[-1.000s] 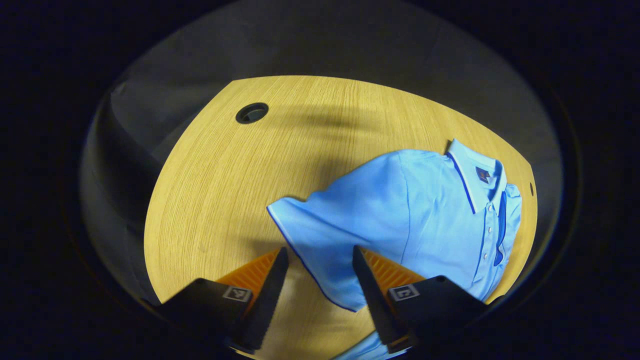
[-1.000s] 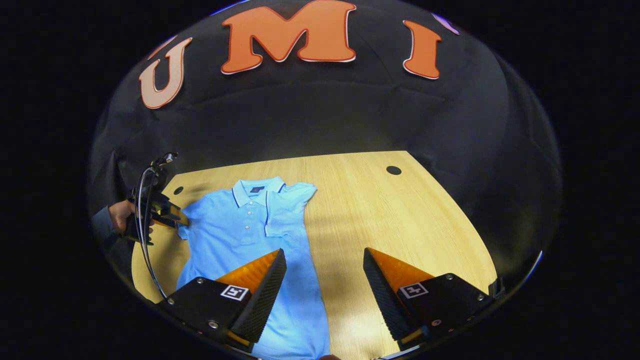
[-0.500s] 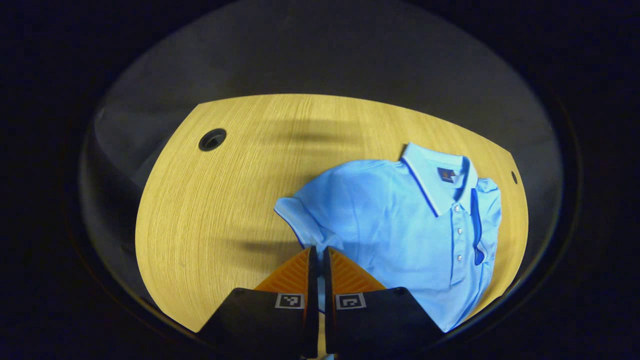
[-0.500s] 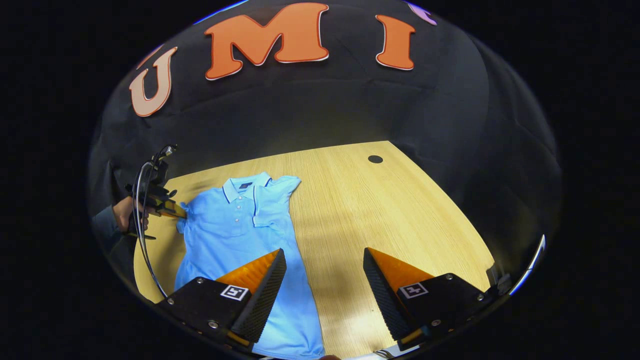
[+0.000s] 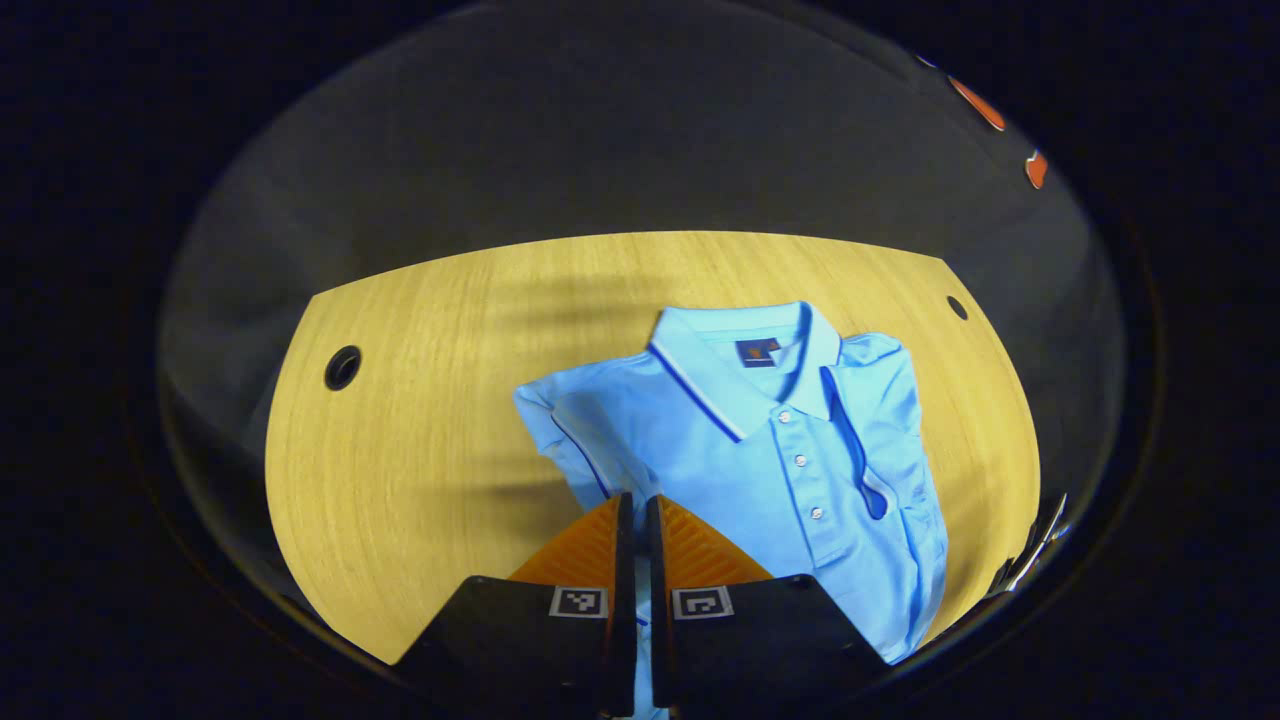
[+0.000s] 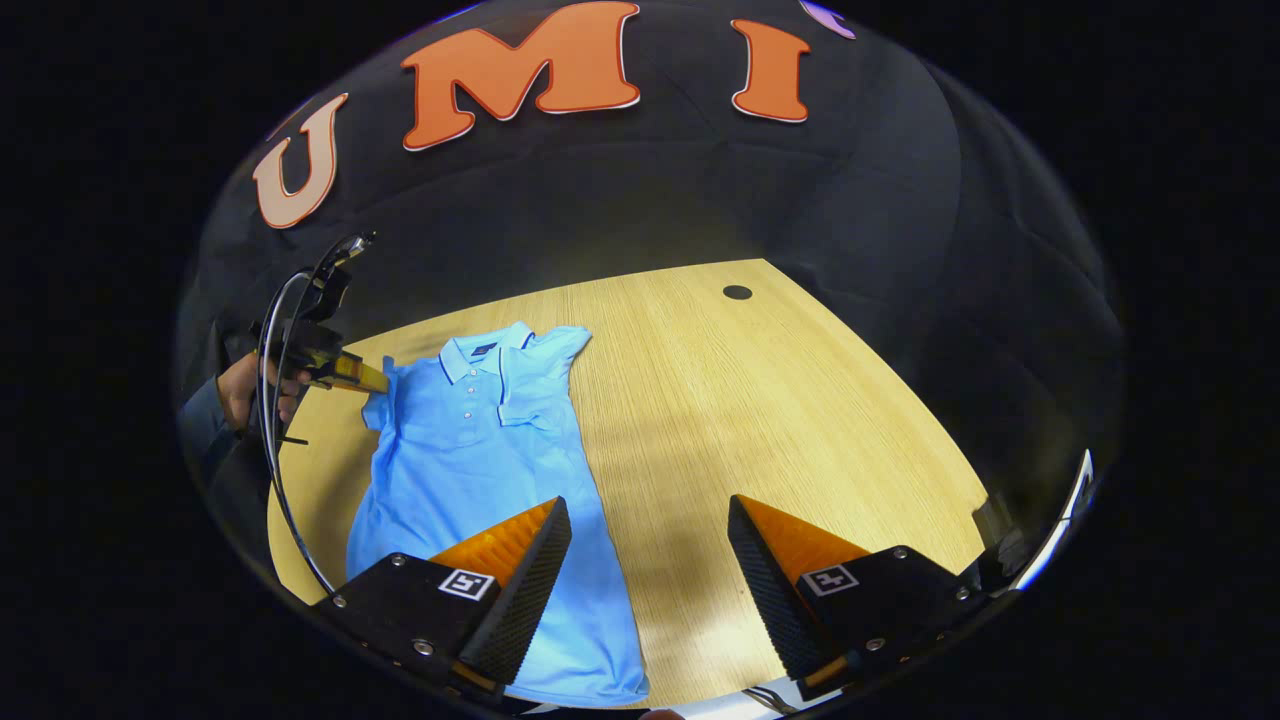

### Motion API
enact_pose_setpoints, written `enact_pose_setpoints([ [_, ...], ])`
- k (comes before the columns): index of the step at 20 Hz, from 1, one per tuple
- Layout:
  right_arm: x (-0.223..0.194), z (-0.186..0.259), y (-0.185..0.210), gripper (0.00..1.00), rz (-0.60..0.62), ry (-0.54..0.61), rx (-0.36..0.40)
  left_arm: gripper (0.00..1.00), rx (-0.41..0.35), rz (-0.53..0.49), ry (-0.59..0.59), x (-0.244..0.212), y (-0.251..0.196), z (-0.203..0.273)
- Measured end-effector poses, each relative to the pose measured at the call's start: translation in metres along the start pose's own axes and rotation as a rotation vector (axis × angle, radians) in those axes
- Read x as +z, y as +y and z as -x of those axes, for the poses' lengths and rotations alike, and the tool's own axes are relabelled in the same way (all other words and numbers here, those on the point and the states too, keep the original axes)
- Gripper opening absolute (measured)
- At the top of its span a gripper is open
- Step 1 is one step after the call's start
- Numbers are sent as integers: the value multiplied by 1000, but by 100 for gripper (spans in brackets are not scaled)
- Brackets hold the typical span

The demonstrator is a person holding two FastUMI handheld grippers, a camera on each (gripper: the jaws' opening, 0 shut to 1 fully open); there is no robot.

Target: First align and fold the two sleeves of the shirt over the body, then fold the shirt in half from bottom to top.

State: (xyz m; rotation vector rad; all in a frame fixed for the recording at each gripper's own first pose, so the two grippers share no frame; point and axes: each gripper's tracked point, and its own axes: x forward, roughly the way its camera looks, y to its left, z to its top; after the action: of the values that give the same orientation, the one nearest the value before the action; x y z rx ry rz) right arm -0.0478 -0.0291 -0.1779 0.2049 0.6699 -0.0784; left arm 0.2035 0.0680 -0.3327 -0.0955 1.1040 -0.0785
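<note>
The light-blue short-sleeved polo shirt (image 6: 470, 470) lies flat on the pale wooden table (image 6: 760, 400), collar toward the upper frame. The left gripper (image 5: 633, 520), clamped on its unfolded sleeve (image 5: 565, 430), has the body lying rightward. The right gripper (image 6: 648, 560) hangs agape near the hem.

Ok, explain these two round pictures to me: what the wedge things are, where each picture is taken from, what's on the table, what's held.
No robot here: a person holds a two-fingered gripper in each hand, and each carries a fisheye camera looking along its own jaws. In the left gripper view, the left gripper has its jaws closed on the edge of a sleeve of a light blue polo shirt. In the right gripper view, the right gripper hangs open, holding nothing, over the shirt's lower part on a wooden table. Farther off, that view shows the person's hand with the left gripper. The other sleeve is already folded over the body.
</note>
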Motion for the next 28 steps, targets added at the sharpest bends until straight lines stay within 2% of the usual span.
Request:
enact_pose_setpoints([
  [2, -8, 3, -1, 95, -22, 12, -5, 11, -48, -40, -8, 6, -20, 0],
  [5, -16, 11, -3, 96, -33, 14, -13, 16, -196, -69, -24, 7, -64, 6],
  [7, -21, 14, -2, 96, -34, 18, -4, 33, -274, -80, -48, 1, -83, 19],
  [8, -24, 15, -1, 95, -31, 22, 6, 51, -285, -86, -69, -2, -84, 28],
  [9, -29, 16, -1, 95, -23, 30, 15, 60, -277, -92, -84, -8, -84, 35],
  [10, -35, 17, 0, 96, -11, 40, 26, 77, -261, -96, -95, -18, -79, 45],
  [12, -48, 17, 5, 96, 14, 75, 58, 100, -207, -104, -106, -40, -66, 63],
  [15, -70, 21, 8, 98, 60, 114, 97, 99, -149, -93, -112, -82, -53, 91],
  [19, -104, 27, 16, 98, 114, 180, 147, 100, -125, -82, -90, -151, -46, 125],
  [28, -160, 30, 28, 98, 191, 269, 201, 100, -43, -18, -11, -279, -26, 161],
])
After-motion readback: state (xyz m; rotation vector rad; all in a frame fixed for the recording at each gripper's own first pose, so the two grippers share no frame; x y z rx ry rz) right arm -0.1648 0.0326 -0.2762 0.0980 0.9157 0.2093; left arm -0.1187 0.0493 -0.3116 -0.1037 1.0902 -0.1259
